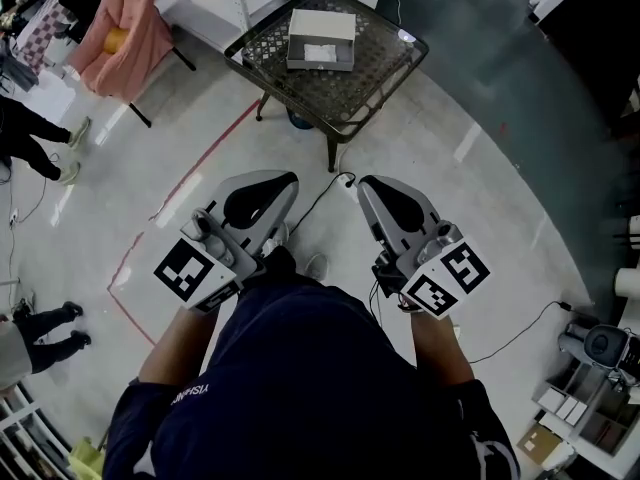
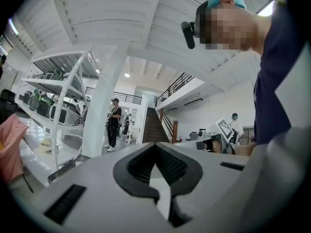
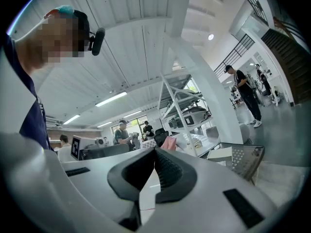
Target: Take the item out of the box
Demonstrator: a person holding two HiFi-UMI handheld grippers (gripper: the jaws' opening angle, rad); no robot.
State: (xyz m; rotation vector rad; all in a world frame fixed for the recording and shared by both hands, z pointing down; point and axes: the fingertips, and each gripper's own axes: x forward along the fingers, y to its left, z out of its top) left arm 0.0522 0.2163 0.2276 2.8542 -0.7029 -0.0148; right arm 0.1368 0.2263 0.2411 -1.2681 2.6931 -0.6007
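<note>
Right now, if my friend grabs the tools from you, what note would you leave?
Left tool: shut, empty, held low by the body.
Right tool: shut, empty, also by the body.
Box: open on the mesh table, well ahead of both tools.
Item: white, lying inside the box.
Done: nothing yet; the box is untouched.
Left: probably step up to the table, open a tool, grip the item and lift it out.

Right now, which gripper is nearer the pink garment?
Left. The left gripper is down-right of the pink garment in the head view; the right gripper lies farther right.
</note>
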